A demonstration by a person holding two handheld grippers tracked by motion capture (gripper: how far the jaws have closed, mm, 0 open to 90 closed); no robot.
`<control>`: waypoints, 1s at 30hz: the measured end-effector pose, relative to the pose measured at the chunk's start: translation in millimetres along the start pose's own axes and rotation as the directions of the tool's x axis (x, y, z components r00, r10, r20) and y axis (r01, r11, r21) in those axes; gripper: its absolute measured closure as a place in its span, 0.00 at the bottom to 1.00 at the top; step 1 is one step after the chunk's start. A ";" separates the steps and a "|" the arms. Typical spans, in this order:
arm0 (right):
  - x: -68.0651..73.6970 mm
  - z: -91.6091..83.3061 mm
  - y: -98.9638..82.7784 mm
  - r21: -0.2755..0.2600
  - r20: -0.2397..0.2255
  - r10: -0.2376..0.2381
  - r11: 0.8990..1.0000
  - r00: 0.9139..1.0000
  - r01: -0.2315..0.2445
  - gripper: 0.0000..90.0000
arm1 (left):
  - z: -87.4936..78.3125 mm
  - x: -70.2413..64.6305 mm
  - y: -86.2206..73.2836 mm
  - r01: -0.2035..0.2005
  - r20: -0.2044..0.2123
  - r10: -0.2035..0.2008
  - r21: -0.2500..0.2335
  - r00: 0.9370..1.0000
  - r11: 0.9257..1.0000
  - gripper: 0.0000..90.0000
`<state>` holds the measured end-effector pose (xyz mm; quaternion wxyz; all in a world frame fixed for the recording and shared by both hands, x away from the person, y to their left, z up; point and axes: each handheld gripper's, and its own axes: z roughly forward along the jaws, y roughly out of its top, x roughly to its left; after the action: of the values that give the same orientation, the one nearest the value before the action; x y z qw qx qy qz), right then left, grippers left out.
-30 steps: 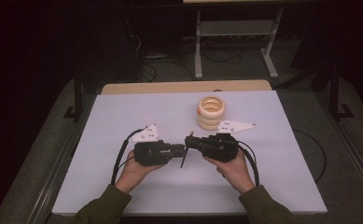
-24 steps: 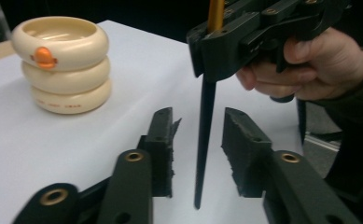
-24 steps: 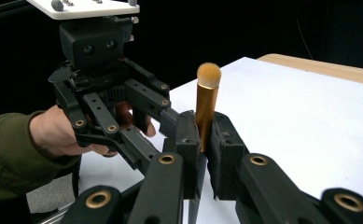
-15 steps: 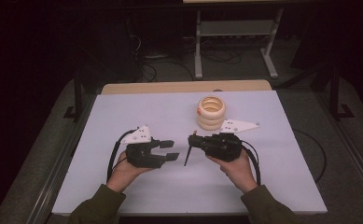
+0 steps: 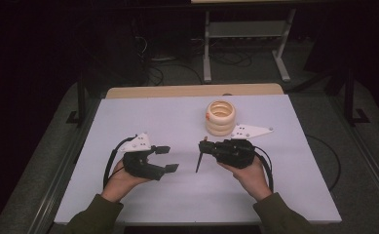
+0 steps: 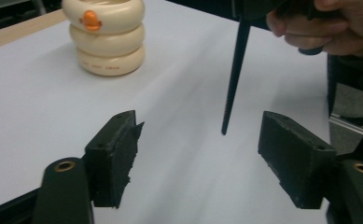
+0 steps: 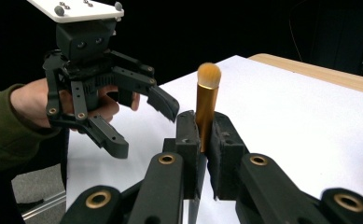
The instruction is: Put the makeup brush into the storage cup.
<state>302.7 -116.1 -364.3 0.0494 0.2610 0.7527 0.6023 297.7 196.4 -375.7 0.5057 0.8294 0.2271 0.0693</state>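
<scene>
The right tool point(image 5: 205, 148) grips a makeup brush point(image 7: 206, 100) between its black foam pads: a gold metal ferrule with a rounded tuft of tan bristles above the jaws, a slim black tapering handle point(image 6: 234, 70) pointing down below them, its tip just off the matte white counter point(image 5: 294, 195). The left tool point(image 5: 168, 158), near the brush on its left, stands wide and empty; its jaws have just been opening, nothing between the rough, blocky pads. Behind the brush stands a stack of three glossy cream rings point(image 5: 220, 117) with an orange mark on the top one
</scene>
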 end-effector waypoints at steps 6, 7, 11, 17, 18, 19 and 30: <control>-0.8 -2.8 1.6 0.006 0.008 0.004 1.000 1.000 -0.004 0.92 | -13.2 3.5 -6.5 0.007 -0.075 -0.008 -0.007 0.997 1.000 0.17; -1.1 -3.2 1.8 0.006 0.010 0.003 1.000 1.000 -0.004 0.92 | -15.6 3.9 -7.9 0.013 -0.084 -0.014 -0.013 0.996 1.000 0.15; -1.9 -4.1 2.0 0.006 0.011 0.004 1.000 1.000 -0.004 0.92 | -24.6 6.1 -15.2 0.021 -0.114 -0.024 -0.024 0.993 0.999 0.11; -2.8 -5.4 2.6 0.008 0.018 0.005 1.000 1.000 -0.005 0.92 | -37.0 7.3 -26.6 0.031 -0.152 -0.039 -0.052 0.988 0.998 0.03; -3.1 -5.7 2.8 0.010 0.019 0.005 1.000 1.000 -0.005 0.92 | -38.3 7.0 -28.8 0.037 -0.158 -0.046 -0.060 0.986 0.998 0.03; -3.2 -5.7 2.8 0.011 0.020 0.003 1.000 1.000 -0.004 0.92 | -39.7 6.7 -31.1 0.041 -0.164 -0.051 -0.067 0.985 0.997 0.03; -6.7 -7.1 5.0 0.023 0.042 -0.011 1.000 0.999 0.010 0.92 | -53.2 1.9 -49.4 0.061 -0.178 -0.079 -0.102 0.981 0.993 0.01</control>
<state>307.3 -124.7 -359.3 0.0654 0.2701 0.7598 0.5878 265.9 259.3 -393.4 0.5243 0.7858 0.2977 0.1376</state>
